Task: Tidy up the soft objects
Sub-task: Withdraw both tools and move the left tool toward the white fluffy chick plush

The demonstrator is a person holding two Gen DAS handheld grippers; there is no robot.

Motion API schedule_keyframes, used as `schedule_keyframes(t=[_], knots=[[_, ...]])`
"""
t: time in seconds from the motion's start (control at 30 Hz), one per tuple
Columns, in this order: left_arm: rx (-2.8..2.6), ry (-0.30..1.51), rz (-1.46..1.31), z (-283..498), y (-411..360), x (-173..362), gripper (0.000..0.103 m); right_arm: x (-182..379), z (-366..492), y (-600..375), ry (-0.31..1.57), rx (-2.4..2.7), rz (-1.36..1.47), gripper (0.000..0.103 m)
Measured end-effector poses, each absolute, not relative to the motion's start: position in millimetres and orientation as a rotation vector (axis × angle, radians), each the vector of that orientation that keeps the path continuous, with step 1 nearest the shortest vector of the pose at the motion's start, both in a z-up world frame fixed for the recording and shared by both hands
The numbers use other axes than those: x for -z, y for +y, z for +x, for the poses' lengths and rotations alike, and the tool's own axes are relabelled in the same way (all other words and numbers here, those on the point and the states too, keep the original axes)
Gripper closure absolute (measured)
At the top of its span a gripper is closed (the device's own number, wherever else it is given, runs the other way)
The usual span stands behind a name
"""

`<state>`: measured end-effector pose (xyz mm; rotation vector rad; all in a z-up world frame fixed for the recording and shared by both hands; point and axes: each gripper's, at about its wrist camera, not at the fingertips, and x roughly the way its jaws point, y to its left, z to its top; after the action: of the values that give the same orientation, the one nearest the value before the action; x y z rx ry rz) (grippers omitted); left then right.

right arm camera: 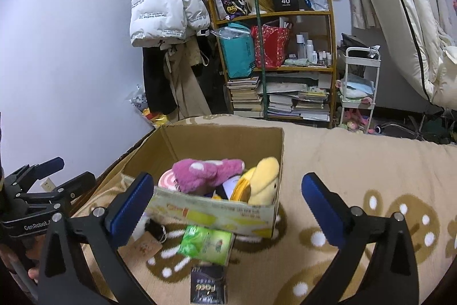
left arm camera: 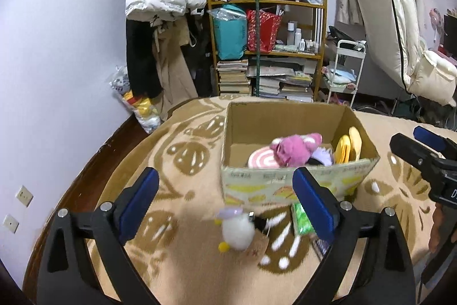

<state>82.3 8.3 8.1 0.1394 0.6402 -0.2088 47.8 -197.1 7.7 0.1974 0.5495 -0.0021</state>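
Tan blanket with a brown flower pattern covers the bed where the work happens, in a cluttered bedroom with a bookshelf and hanging coats behind. Lying loose on that blanket is a small white plush duck with a lilac cap and yellow feet, blurred in the left wrist view, a paper tag beside it. It sits just in front of a cardboard box, close to the box's near wall but outside it. Its body runs roughly away from the camera, cap toward the box and feet toward the viewer. The left gripper frames it directly: the duck lies between and slightly below the two blue pads, which stand spread wide and touch nothing. The right gripper is also spread wide and empty; in its view the duck is mostly hidden behind the left finger, so the left hand looks the nearer one for the pick-up. Inside the box already rest a pink plush, a yellow plush and a pink-and-white swirl cushion. A green packet and a dark booklet lie on the blanket to the duck's right.
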Motion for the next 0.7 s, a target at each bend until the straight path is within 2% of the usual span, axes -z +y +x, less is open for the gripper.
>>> schedule_keyframes(t=[0.37,0.7], knots=[[0.158,0.750,0.095,57,34,4,0.009,-5,16,-192,0.579,0.015,0.184,0.000],[0.171,0.829,0.078,69,35,20,0.009,15,21,-186,0.653,0.001,0.173,0.000]])
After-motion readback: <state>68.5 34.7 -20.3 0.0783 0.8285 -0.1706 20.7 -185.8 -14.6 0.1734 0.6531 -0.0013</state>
